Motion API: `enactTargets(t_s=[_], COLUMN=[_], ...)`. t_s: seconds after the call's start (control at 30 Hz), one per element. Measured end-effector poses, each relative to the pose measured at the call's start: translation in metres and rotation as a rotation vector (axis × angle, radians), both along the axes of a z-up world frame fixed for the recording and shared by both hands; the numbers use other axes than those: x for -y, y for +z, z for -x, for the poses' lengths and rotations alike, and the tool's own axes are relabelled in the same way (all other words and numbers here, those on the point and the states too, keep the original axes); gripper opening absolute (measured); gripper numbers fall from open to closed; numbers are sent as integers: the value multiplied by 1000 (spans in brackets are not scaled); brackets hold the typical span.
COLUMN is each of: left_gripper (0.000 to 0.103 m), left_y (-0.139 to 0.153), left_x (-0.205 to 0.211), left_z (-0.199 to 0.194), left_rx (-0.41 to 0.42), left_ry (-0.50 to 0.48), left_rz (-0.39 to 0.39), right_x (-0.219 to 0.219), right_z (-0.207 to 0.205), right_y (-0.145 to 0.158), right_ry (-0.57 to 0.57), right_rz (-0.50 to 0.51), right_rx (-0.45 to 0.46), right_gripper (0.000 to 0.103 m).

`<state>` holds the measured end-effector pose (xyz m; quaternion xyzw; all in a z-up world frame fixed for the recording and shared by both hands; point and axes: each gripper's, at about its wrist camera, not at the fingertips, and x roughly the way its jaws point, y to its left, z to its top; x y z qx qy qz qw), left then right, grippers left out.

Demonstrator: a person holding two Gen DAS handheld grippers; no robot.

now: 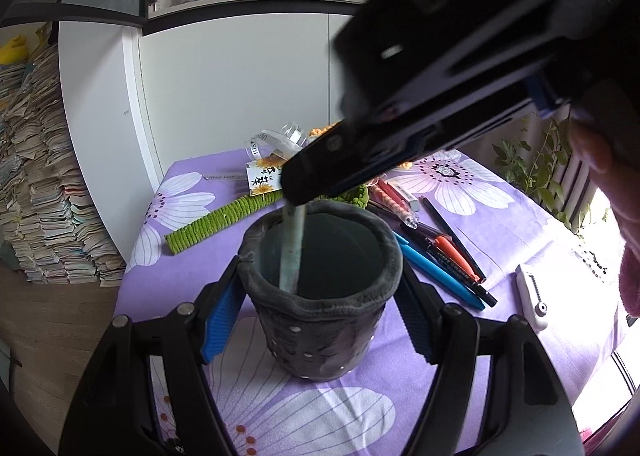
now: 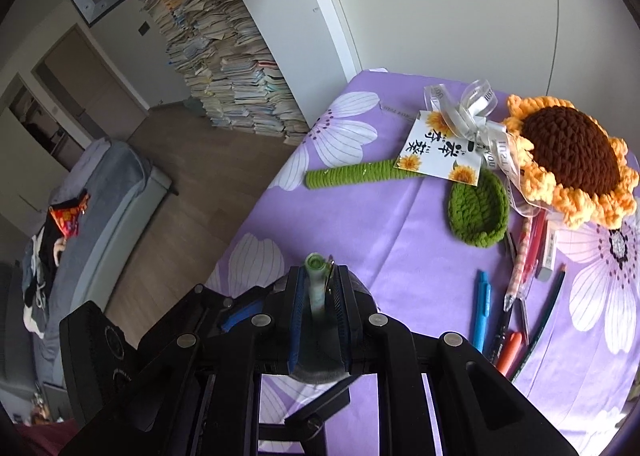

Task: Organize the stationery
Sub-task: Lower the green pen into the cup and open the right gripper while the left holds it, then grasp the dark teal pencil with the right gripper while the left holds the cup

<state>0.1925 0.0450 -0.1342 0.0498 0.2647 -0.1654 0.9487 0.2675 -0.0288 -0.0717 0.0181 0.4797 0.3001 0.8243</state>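
Over the purple flowered tablecloth (image 1: pixel 500 224), I hold the grey felt pen cup (image 1: pixel 320 296) between the blue pads of my left gripper (image 1: pixel 316 320); they sit against its soft sides, steadying it upright. My right gripper (image 2: pixel 318 296) is nearly closed and pinches a pale green pen (image 2: pixel 316 288) near its top end. From the left camera, that pen hangs from the right fingers with its lower part already inside the cup's mouth, near the far rim. I judge the pen light, stiff and a little slick, so a grip high on the barrel suits. The cup looks soft and easy to tip. More pens (image 2: pixel 516 296) lie loose on the cloth to its right.
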Motion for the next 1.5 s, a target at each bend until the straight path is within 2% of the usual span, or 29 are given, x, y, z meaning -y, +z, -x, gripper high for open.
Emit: enactTargets(t_s=[0.1, 0.23, 0.37, 0.47, 0.53, 0.6, 0.67, 0.83, 1.0, 1.07, 1.13, 1.2, 1.27, 1.37, 1.5], left_gripper=[71, 71, 71, 71, 71, 71, 71, 71, 71, 71, 71, 71, 71, 71, 71], left_y=[0, 1, 1, 0, 0, 0, 0, 1, 1, 0, 0, 1, 1, 1, 1], left_x=[-1, -1, -2, -3, -3, -3, -3, -4, -3, -2, -2, -2, -2, -3, -2], left_z=[0, 0, 1, 1, 1, 1, 1, 0, -1, 0, 1, 1, 1, 1, 2], left_rx=[-5, -11, -10, -15, -16, -18, -18, -18, -17, -14, -12, -14, -18, -18, -15], left_ry=[3, 3, 5, 5, 6, 9, 8, 5, 6, 7, 6, 7, 8, 6, 10], left_rz=[4, 3, 7, 7, 7, 7, 3, -2, -3, -8, -12, -11, -8, -10, -7], right_x=[15, 57, 128, 164, 173, 178, 176, 165, 151, 144, 136, 130, 132, 135, 116], right_z=[7, 18, 4, -18, -36, -51, -63, -85, -105, -110, -112, -110, -101, -71, -20], right_y=[6, 20, 11, -19, -48, -75, -88, -95, -107, -105, -103, -102, -92, -55, 17], right_ry=[-20, -95, -372, -535, -554, -552, -546, -546, -542, -537, -514, -498, -506, -500, -403], right_rz=[-16, -57, -41, 99, 174, 146, 124, 140, 224, 246, 262, 279, 219, 159, 28], right_rx=[-4, 27, -1, -54, -131, -216, -250, -234, -249, -233, -211, -193, -177, -81, 91], right_gripper=[16, 16, 17, 17, 17, 17, 17, 17, 17, 17, 9, 8, 8, 8, 8])
